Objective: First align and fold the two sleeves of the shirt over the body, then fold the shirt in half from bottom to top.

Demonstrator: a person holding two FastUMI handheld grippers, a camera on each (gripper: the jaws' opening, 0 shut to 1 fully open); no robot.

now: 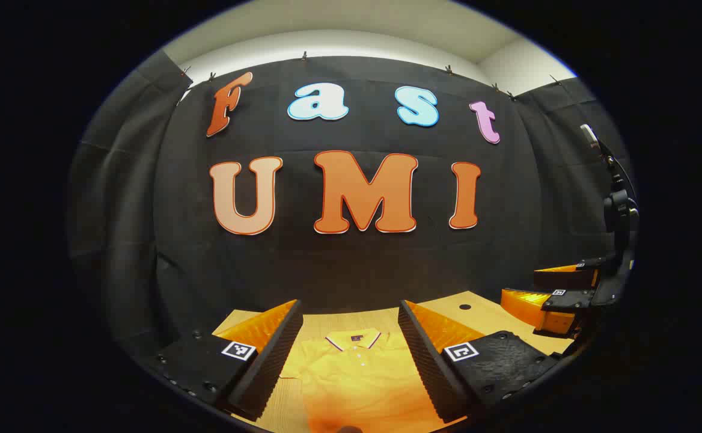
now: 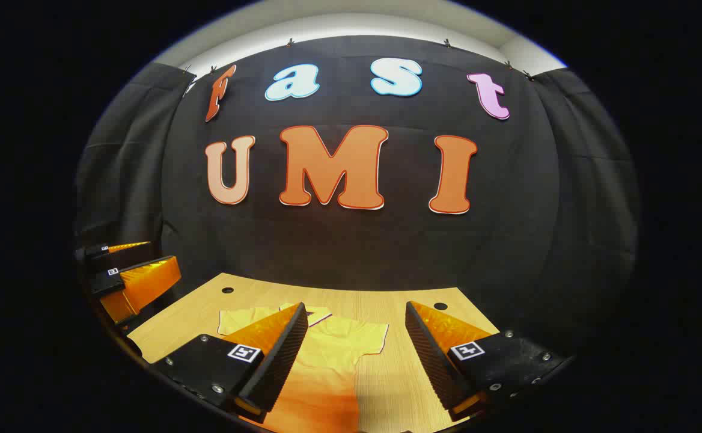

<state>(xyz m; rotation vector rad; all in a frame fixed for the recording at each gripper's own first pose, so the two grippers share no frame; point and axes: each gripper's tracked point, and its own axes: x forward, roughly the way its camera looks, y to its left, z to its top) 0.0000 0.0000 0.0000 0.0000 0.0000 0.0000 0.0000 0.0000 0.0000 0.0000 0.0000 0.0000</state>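
Observation:
A yellow polo shirt (image 1: 357,376) lies flat on the wooden table (image 1: 339,322), collar (image 1: 356,340) toward the far wall. My left gripper (image 1: 350,313) hovers open above the shirt's chest, nothing between its fingers. In the right gripper view the shirt (image 2: 327,355) spreads under my right gripper (image 2: 356,310), which is open and empty too. One short sleeve (image 2: 372,337) lies spread out between its fingers, the other sleeve (image 2: 237,319) beyond its left finger. Each view catches the other gripper off to the side: the right gripper (image 1: 522,287) and the left gripper (image 2: 164,255), both held above the table with fingers apart.
The table (image 2: 387,300) ends at the black cloth wall behind it. Two small round holes (image 2: 227,290) (image 2: 440,306) sit near its far corners. Bare wood (image 2: 393,373) shows to the right of the shirt.

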